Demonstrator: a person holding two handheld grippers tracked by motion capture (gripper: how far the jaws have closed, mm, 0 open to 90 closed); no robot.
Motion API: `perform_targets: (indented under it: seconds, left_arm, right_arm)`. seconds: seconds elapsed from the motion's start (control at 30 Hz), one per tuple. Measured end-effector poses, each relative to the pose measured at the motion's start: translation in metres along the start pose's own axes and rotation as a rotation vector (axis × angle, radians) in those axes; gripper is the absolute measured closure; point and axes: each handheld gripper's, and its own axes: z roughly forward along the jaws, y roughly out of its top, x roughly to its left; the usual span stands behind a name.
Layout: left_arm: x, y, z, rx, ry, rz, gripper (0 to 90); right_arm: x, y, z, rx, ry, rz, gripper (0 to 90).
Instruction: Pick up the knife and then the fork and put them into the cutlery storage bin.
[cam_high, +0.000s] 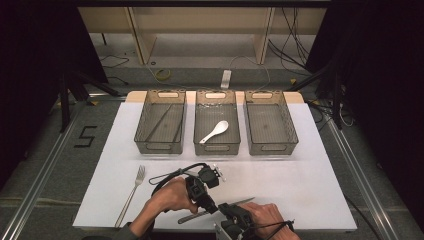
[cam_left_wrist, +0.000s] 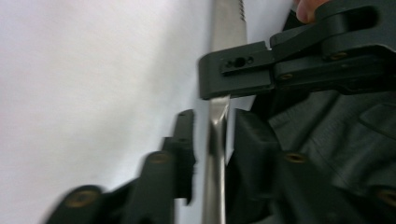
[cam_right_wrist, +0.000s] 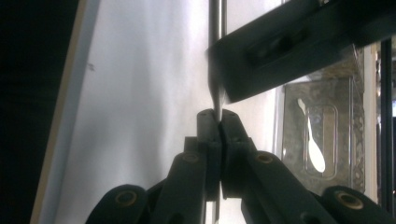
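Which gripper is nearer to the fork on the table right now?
Left. The left gripper sits at the knife, to the right of the fork. The right gripper, shut on that knife, lies farther right still.

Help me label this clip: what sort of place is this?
Probably a lab recording station, not a kitchen: a white table with three sorting bins, loose cables on the floor behind, and black curtains at the sides.
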Motion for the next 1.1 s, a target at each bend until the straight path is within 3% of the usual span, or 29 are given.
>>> perform_targets:
  seconds: [0.1, 0.27, 0.43, 0.53, 0.63, 0.8, 0.93, 1.1]
  left_arm:
    - [0.003, -0.004, -0.015, -0.053, 0.026, -0.012, 56.7]
    - [0.016, -0.017, -0.035, -0.134, 0.083, -0.074, 44.5]
    - [0.031, -0.035, -0.056, -0.284, 0.17, -0.141, 33.9]
    - [0.038, -0.048, -0.069, -0.372, 0.195, -0.184, 30.3]
    - [0.045, -0.061, -0.079, -0.414, 0.217, -0.219, 28.0]
    - [0.053, -0.082, -0.074, -0.474, 0.27, -0.288, 24.6]
    - [0.059, -0.098, -0.068, -0.513, 0.305, -0.328, 23.2]
    - [0.069, -0.116, -0.063, -0.532, 0.345, -0.382, 22.3]
  right_arm:
    - [-0.002, -0.004, -0.001, 0.01, 0.004, 0.018, 89.6]
    - [-0.006, -0.011, -0.003, 0.019, 0.009, 0.058, 89.6]
    - [-0.017, -0.025, -0.004, 0.038, 0.001, 0.1, 89.6]
    - [-0.021, -0.036, -0.003, 0.062, 0.002, 0.12, 89.6]
    - [-0.027, -0.048, -0.001, 0.1, 0.002, 0.171, 89.6]
    - [-0.042, -0.068, 0.0, 0.128, -0.006, 0.317, 89.6]
    - [-0.06, -0.084, 0.0, 0.125, -0.015, 0.466, 89.6]
    - [-0.086, -0.105, 0.002, 0.101, 0.023, 0.667, 89.5]
